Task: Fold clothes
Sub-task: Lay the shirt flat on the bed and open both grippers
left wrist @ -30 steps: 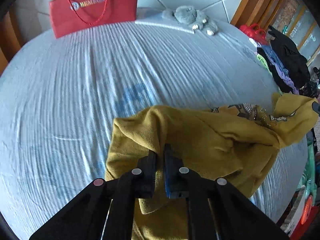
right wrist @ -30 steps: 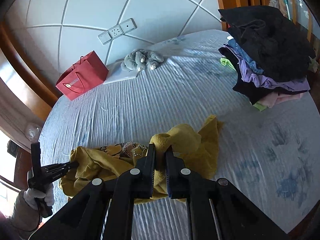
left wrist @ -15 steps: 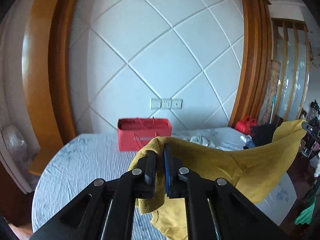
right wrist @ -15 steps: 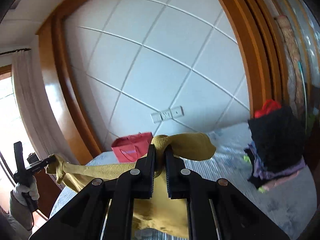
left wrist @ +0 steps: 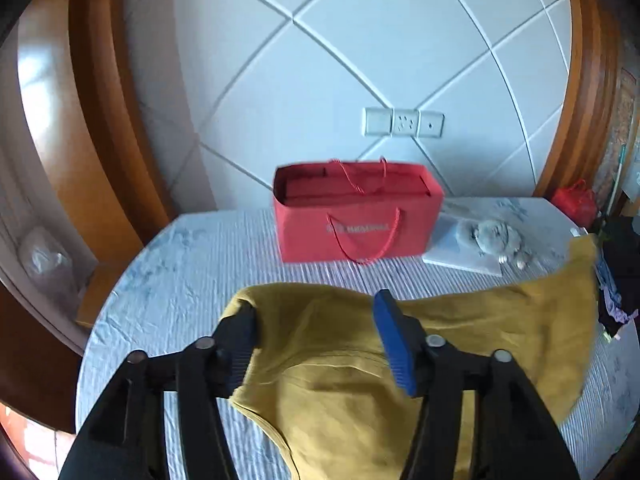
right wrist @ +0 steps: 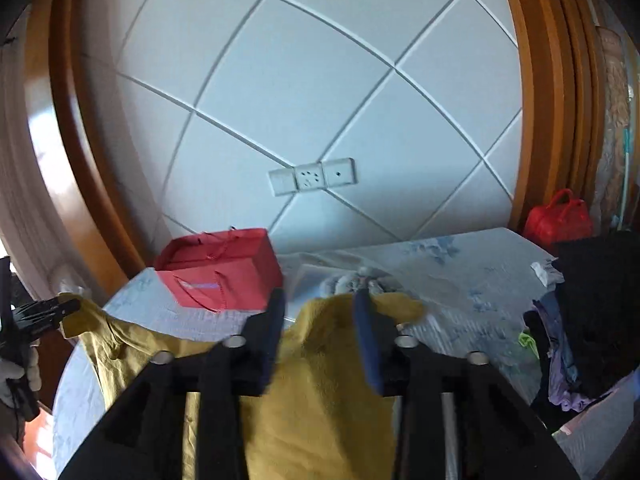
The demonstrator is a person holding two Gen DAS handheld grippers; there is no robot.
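Mustard-yellow fabric, a garment [left wrist: 340, 380], lies spread across the striped blue bed [left wrist: 180, 280]. The left tongs [left wrist: 316, 328] stand wide apart over its left end, fingers straddling the cloth. Farther back sit a red paper bag [left wrist: 356, 216] and a grey plush toy [left wrist: 492, 236]. The right tongs [right wrist: 320, 320] are likewise apart above the garment's right end, beside a pile of dark clothes [right wrist: 592, 312].

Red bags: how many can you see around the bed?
2. A red paper gift bag stands on the bed near the headboard wall; a red handbag sits beyond the bed's far right corner. Others may be hidden.
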